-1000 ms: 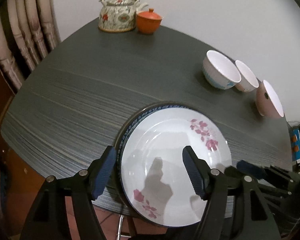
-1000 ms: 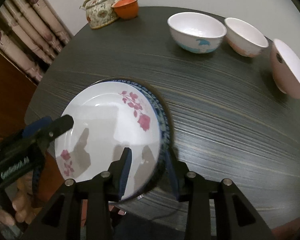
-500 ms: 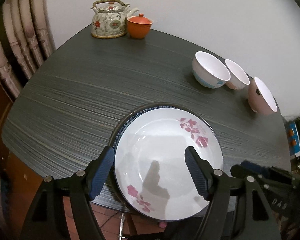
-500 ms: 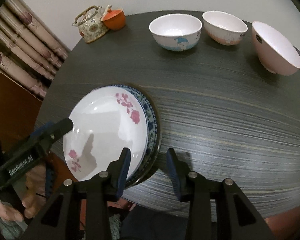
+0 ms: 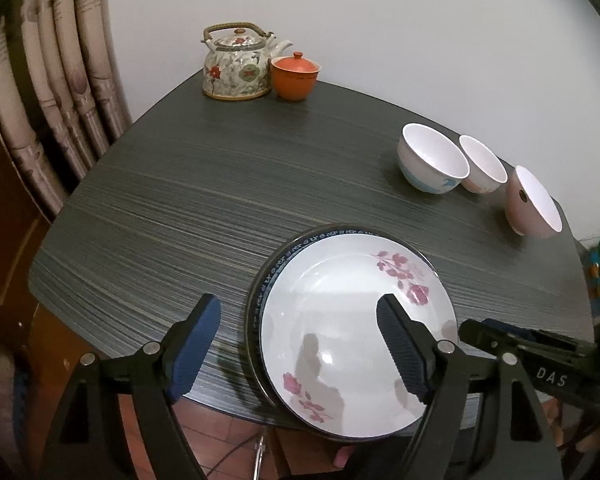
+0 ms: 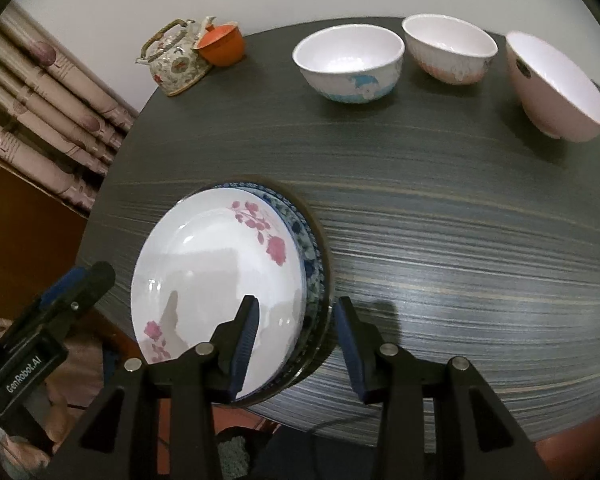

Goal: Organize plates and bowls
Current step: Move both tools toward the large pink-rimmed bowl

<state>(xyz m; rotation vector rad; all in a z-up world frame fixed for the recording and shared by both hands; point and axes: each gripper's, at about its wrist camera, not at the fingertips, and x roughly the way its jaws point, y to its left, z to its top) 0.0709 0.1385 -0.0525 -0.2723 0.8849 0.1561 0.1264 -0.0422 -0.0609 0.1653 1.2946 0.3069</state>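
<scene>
Fingers of the left gripper had just been opening and stood wide, clamping nothing, astride the near left rim of the stacked plates. The right gripper straddled the stack's near right rim, fingers apart, seemingly not pressing. Three bowls sat far right on the surface.

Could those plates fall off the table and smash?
They might. The plate stack hangs partly over the near edge of the table, so a nudge could tip it off. The right gripper has its open jaws either side of the stack's rim, while the left gripper, whose jaws have just been opening, straddles the other side; bumping either could slide the pink-flowered plate off. The pink bowl at the far right looks tilted and could roll.
</scene>
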